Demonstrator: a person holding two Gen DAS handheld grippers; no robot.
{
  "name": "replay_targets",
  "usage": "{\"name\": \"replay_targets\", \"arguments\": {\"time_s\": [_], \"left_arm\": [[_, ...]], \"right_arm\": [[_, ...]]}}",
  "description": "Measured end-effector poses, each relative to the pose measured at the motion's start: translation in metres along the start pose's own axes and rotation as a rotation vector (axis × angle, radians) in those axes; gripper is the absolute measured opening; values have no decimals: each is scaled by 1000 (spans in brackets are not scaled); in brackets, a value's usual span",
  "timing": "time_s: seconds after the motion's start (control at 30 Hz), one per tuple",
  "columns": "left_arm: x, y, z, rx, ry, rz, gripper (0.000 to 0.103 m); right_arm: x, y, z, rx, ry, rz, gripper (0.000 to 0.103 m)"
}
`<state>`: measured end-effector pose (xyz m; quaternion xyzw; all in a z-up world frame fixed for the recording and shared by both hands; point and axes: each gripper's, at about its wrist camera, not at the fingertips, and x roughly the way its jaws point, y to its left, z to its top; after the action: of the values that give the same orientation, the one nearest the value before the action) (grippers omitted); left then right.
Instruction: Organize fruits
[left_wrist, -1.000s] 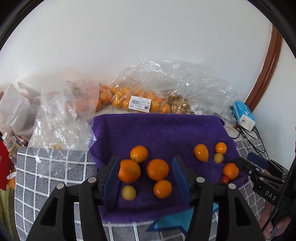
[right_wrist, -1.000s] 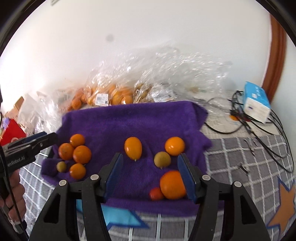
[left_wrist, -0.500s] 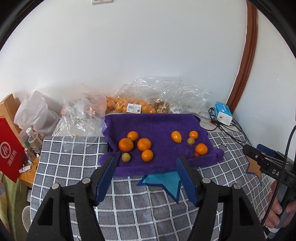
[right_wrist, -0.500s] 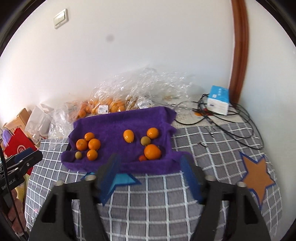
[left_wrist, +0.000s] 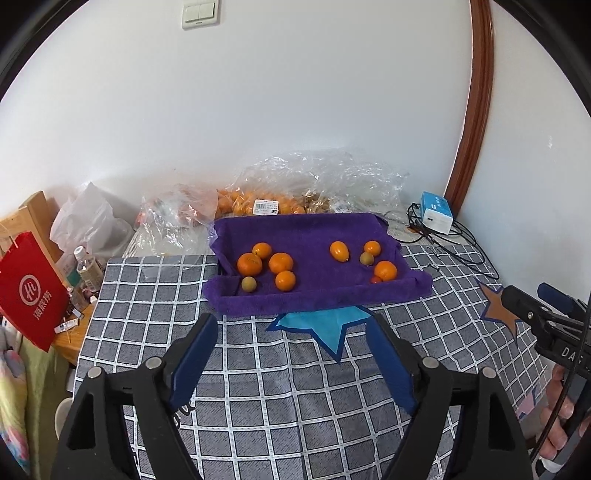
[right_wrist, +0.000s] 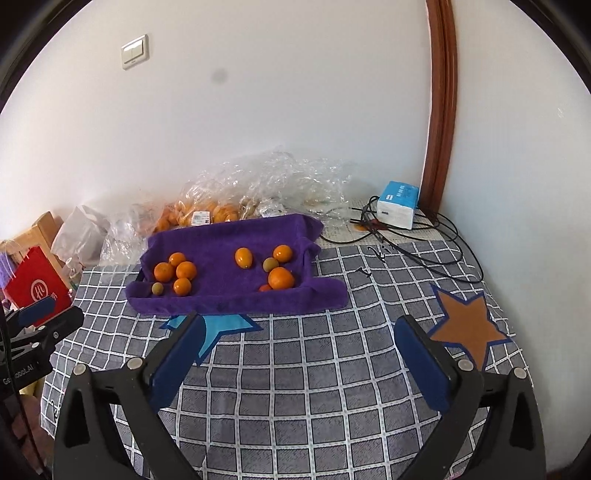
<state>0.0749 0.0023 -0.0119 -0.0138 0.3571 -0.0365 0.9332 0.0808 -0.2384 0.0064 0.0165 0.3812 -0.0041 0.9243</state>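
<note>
Both grippers are hanging back over the checked tablecloth (left_wrist: 258, 398), well short of the fruit. The left gripper (left_wrist: 291, 354) is standing wide with nothing between its blue pads, and the right gripper (right_wrist: 299, 354) is spread wider still, also carrying nothing.

Ahead of both, the purple towel (left_wrist: 317, 295) is lying on the cloth with the fruit on it in 2 loose clusters. Ahead and slightly left of the left gripper, 4 oranges (left_wrist: 280, 263) are sitting tight together with 1 small greenish fruit (left_wrist: 248, 284) just beside them. Ahead and to its right are an oval kumquat (left_wrist: 340, 251), 2 more oranges (left_wrist: 385, 270), another greenish fruit (left_wrist: 366, 258) and a tiny red one (left_wrist: 375, 279) tucked against the towel's raised front edge.

This layout fits either a sorting job midway or one already grouped, so I am not calling it. For any pick here, I judge the best approach is coming in over the towel's front fold, straddling 1 fruit only, and closing gently, since round fruit on soft cloth is likely to roll and neighbours are touching.

Behind the towel, plastic bags (right_wrist: 258, 184) of more fruit are resting against the wall.
</note>
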Motion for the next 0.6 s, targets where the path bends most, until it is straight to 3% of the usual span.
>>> {"name": "replay_targets", "arguments": {"time_s": [0.6], "left_arm": [[-7,-10,-8,12,-9,38,84]], "right_arm": [[-8,-9,-12,2,-7,15,101]]}}
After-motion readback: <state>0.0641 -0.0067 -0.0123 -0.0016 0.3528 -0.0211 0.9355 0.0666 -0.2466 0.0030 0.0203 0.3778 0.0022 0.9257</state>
